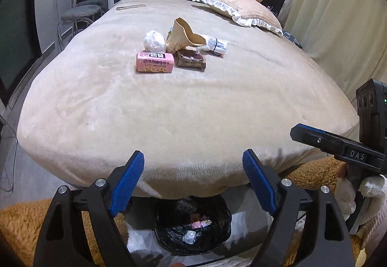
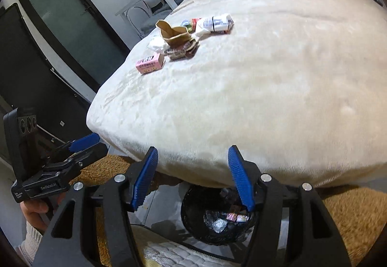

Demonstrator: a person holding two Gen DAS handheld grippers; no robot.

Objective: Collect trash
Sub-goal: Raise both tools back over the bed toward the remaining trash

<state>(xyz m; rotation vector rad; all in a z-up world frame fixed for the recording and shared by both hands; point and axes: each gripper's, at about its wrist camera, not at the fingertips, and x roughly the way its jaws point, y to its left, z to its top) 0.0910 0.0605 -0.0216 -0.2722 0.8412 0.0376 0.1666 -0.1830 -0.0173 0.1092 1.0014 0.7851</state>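
Beige bed carries trash; near it, black-lined bin holds wrappers. Right gripper, stamped "DAS", and left gripper both gape wide, empty.

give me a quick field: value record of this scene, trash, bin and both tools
surface: bed with beige blanket
trash on bed: pink box, white wad, brown paper bag, brown wrapped snack, white wrapper
bin: black-lined trash bin on the floor at the bed's foot, already holds some litter
left tool: open, empty, above the bin
right tool: open, empty
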